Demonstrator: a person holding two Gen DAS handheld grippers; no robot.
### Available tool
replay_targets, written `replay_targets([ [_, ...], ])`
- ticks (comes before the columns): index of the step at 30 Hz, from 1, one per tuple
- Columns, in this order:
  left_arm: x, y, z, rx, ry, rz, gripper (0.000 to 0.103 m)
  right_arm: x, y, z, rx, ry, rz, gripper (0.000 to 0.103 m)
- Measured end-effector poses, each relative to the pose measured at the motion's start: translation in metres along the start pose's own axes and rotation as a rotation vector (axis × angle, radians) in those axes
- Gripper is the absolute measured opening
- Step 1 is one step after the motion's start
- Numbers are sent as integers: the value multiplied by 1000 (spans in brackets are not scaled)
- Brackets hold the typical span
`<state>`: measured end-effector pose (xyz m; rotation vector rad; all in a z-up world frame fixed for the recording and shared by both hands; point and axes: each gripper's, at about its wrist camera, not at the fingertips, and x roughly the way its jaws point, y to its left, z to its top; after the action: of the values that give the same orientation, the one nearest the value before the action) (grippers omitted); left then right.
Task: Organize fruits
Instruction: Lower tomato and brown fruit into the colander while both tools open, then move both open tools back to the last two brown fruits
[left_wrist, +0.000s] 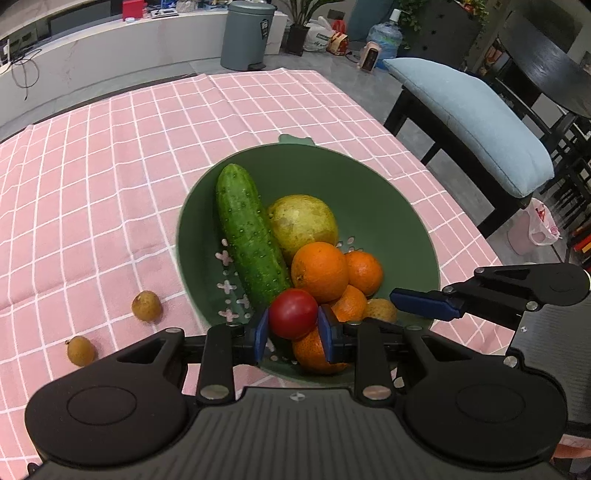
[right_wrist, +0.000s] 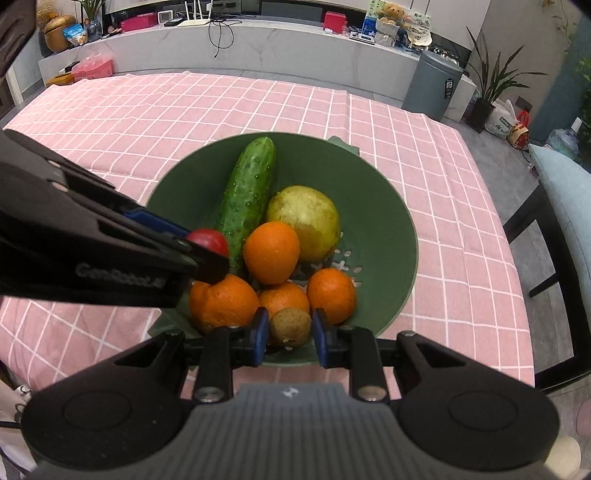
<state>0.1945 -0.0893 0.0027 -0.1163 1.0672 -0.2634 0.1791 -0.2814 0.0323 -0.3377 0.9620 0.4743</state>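
Note:
A green colander bowl (left_wrist: 388, 206) (right_wrist: 373, 206) on the pink checked cloth holds a cucumber (left_wrist: 247, 236) (right_wrist: 247, 192), a yellow-green pear (left_wrist: 303, 221) (right_wrist: 306, 218) and several oranges (left_wrist: 319, 271) (right_wrist: 271, 251). My left gripper (left_wrist: 293, 328) is shut on a red tomato (left_wrist: 293, 314) (right_wrist: 208, 240) over the bowl's near side. My right gripper (right_wrist: 290, 332) is shut on a brown longan (right_wrist: 290, 326) (left_wrist: 380, 310) above the bowl's near rim. Two more longans (left_wrist: 147, 305) (left_wrist: 80, 350) lie on the cloth left of the bowl.
The pink cloth (left_wrist: 110, 184) (right_wrist: 424, 147) covers the table. A bench with a blue cushion (left_wrist: 472, 122) stands to the right of the table. A grey bin (left_wrist: 247, 35) (right_wrist: 430, 85) and a white counter stand beyond the far edge.

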Motion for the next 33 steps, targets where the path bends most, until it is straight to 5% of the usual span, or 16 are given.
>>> replay_targets([
  [7, 0, 3, 1, -23, 6, 51, 34, 0, 3, 1, -14, 0, -10, 22],
  [11, -2, 0, 1, -9, -1, 48, 47, -3, 6, 1, -25, 0, -15, 23],
  [15, -8, -4, -1, 6, -23, 59, 51, -8, 8, 1, -37, -15, -37, 42],
  [20, -25, -9, -3, 22, -63, 53, 55, -17, 11, 0, -44, -33, -67, 49],
  [25, -46, -14, -6, 48, -112, 88, 56, -35, 19, -1, -38, -90, -136, 63],
  [33, -85, -8, -21, 65, -201, 136, 56, -65, 37, -8, 47, -260, -130, 66],
])
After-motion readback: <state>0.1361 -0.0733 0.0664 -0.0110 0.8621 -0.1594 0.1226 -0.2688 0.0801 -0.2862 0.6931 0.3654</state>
